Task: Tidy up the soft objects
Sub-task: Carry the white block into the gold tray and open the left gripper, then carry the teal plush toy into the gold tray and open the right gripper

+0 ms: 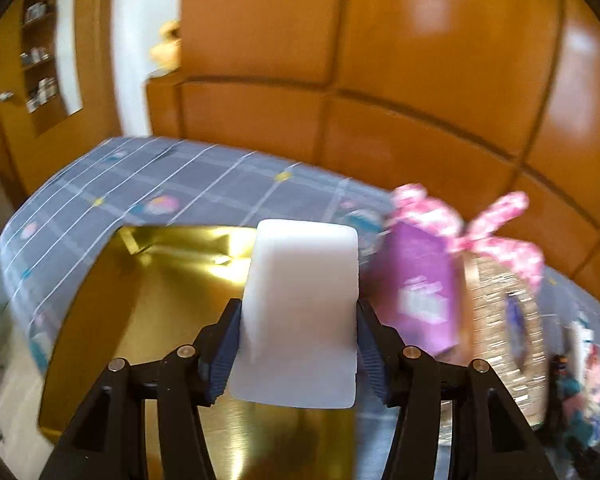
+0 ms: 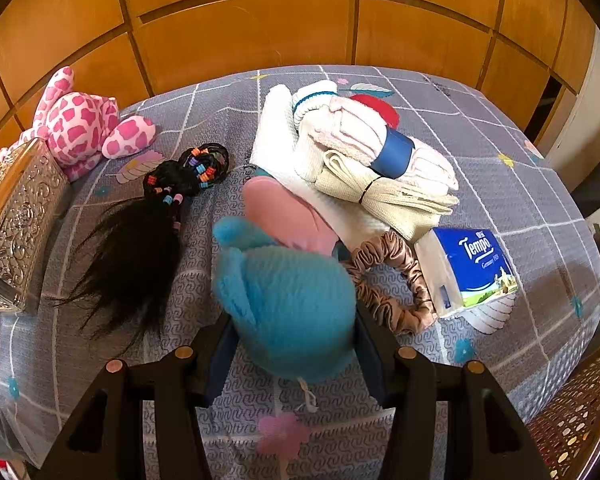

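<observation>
My left gripper (image 1: 298,340) is shut on a white soft block (image 1: 300,304) and holds it above an open gold box (image 1: 112,300) on the bed. My right gripper (image 2: 292,344) is shut on a blue fluffy plush (image 2: 288,300) with a pink part (image 2: 284,220), just above the bedsheet. A pink spotted plush (image 2: 88,124) lies at the far left of the right wrist view; it also shows blurred in the left wrist view (image 1: 480,224). A black hairpiece (image 2: 136,248) with beaded hair ties (image 2: 204,164), folded white towels and socks (image 2: 360,152), a satin scrunchie (image 2: 392,280) and a Tempo tissue pack (image 2: 472,268) lie around.
A silver embossed box (image 2: 16,220) stands at the left edge of the bed; in the left view it (image 1: 504,336) stands beside a purple pack (image 1: 420,292). Wooden panelling (image 2: 260,20) backs the bed. A woven chair seat (image 2: 576,412) is at lower right.
</observation>
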`<state>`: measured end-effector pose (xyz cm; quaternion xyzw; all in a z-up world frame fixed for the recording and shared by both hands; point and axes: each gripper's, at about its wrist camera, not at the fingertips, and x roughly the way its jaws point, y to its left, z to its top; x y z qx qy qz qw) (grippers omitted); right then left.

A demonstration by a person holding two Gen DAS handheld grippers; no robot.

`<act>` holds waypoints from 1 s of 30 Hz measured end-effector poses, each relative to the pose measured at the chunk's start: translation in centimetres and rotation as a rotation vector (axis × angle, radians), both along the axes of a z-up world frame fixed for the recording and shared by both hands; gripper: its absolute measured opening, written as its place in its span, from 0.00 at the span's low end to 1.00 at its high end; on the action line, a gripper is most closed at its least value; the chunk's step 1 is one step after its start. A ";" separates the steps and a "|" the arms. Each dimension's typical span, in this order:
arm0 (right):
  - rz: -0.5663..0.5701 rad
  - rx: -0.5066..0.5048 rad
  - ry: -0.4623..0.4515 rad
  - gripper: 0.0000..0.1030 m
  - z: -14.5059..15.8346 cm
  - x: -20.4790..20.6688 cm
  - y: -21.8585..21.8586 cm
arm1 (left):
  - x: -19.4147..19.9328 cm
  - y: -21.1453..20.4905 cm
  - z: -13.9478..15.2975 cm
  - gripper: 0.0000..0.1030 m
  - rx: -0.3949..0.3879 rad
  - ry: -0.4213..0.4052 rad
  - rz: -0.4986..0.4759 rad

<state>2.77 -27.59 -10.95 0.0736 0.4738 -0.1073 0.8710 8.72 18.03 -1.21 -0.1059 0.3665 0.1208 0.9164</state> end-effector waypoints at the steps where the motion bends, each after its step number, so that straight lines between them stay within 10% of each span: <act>1: 0.000 -0.003 0.001 0.53 0.0 0.0 0.0 | -0.3 0.8 -0.5 0.57 0.005 0.012 0.020; 9: 0.002 -0.039 0.010 0.53 0.0 0.2 0.5 | -2.2 4.2 -4.6 0.79 -0.001 0.107 0.169; 30: 0.030 0.027 -0.049 0.49 3.4 -1.3 3.6 | -6.4 -0.4 -3.6 0.99 -0.041 0.050 -0.028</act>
